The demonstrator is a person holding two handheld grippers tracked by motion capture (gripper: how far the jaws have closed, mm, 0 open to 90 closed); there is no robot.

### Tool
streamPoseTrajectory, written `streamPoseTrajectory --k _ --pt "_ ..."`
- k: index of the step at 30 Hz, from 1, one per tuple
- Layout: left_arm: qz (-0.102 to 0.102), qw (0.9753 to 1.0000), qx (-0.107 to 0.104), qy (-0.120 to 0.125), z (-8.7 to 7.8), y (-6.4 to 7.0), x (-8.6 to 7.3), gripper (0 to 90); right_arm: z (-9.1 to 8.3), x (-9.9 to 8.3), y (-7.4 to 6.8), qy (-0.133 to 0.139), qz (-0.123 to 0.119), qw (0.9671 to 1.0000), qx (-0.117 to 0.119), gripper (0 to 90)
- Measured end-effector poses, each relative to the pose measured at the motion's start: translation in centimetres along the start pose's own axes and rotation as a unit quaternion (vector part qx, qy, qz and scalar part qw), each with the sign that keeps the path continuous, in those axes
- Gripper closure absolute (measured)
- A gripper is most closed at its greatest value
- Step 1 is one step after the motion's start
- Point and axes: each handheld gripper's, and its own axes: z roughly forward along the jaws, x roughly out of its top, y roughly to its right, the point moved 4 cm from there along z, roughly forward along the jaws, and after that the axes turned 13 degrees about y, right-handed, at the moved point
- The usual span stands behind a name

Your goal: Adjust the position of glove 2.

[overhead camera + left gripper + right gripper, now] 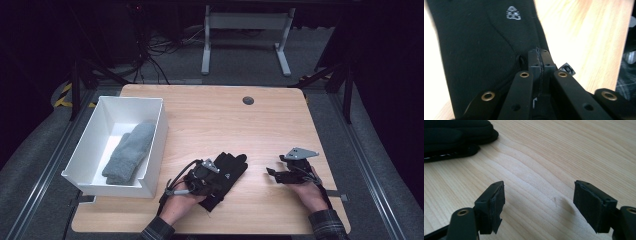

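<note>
We see a wooden desk [210, 115] from above, with a black glove [227, 172] lying flat near the middle of its near edge. The glove's long axis runs diagonally: its fingers point toward the desk's far right corner, and its cuff lies toward the near edge, under the person's left hand [179, 204]. The left hand-held gripper [202, 175] rests on the glove; in the left gripper view its jaws are pressed together on a thin fold of the black fabric beside a small white logo [513, 13]. The right hand-held gripper [285, 170] sits apart from the glove toward the desk's right edge, carried by the right hand [309, 192]; in the right gripper view its jaws stand wide over bare wood, with the glove's fingertips at the upper left. A white bin [155, 150] stands along the desk's left edge and contains a grey sock [129, 152], whose long axis runs from the bin's near end toward its far end.
</note>
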Motion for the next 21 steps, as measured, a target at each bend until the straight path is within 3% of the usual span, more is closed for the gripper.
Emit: streamPoseTrajectory --k 4,8,11,17,21 --pt "-0.002 0.9999 0.016 0.004 -1.1 -0.8 -0.3 89.7 0.1 -0.1 0.0 -0.005 -0.003 1.0 -0.002 24.6" --pt "0.004 0.9996 0.019 0.019 -1.7 -0.8 0.1 87.0 0.3 -0.2 0.0 -0.005 -0.008 0.9999 -0.004 22.3" --pt "0.011 0.9991 0.025 0.032 -2.1 -0.9 0.7 76.0 0.4 -0.2 0.0 -0.004 -0.009 0.9999 -0.007 20.9" --pt "0.034 0.9972 0.052 0.041 -1.6 -1.4 1.9 42.1 0.6 -0.3 0.1 0.001 0.0 1.0 -0.006 18.7" --pt "0.052 0.9961 0.063 0.033 -0.6 -1.7 2.4 29.5 0.6 -0.3 0.1 0.0 0.003 1.0 -0.006 18.5"
